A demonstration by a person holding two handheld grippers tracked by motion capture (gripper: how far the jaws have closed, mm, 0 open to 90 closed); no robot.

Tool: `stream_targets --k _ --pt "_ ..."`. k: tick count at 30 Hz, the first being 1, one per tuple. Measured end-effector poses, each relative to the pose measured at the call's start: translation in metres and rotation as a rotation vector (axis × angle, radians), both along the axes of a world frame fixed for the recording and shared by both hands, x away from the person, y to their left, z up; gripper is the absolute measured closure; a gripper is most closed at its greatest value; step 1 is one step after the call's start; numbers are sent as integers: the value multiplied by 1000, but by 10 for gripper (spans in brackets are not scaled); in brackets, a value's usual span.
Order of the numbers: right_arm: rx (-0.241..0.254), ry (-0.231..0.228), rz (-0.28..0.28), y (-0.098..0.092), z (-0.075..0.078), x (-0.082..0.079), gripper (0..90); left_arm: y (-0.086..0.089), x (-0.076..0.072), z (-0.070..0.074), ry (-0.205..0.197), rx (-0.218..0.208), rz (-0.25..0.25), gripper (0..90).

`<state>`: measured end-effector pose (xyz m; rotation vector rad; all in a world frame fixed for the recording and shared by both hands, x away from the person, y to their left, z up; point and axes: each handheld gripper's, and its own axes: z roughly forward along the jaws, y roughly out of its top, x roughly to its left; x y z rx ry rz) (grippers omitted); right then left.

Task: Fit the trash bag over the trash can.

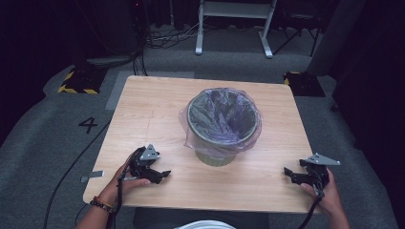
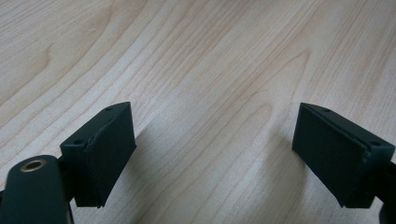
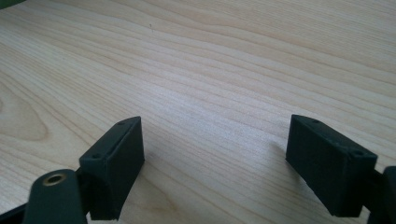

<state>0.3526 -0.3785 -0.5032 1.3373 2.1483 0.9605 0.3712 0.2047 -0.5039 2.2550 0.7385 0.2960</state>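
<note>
While both grippers' fingers [image 2: 102, 158] gape apart, green bin [image 1: 216, 155], crinkled, seemingly purple liner [image 1: 224, 114]

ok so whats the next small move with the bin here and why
Probably bring the left gripper forward to the loose bag edge on the bin. Both grippers rest open on the table, holding nothing, well short of the bin, and the right gripper sits farther off.

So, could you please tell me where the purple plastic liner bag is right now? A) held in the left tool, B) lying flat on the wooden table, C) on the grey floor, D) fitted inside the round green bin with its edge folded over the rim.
D: the purple plastic liner bag lines the round green bin, its edge draped over the rim.
</note>
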Motion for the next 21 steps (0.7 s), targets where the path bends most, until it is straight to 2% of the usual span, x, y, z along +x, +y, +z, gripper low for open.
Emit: stream_targets --k 21 --pt "-2 2 -11 2 0 1 175 -1 3 0 4 -1 -11 125"
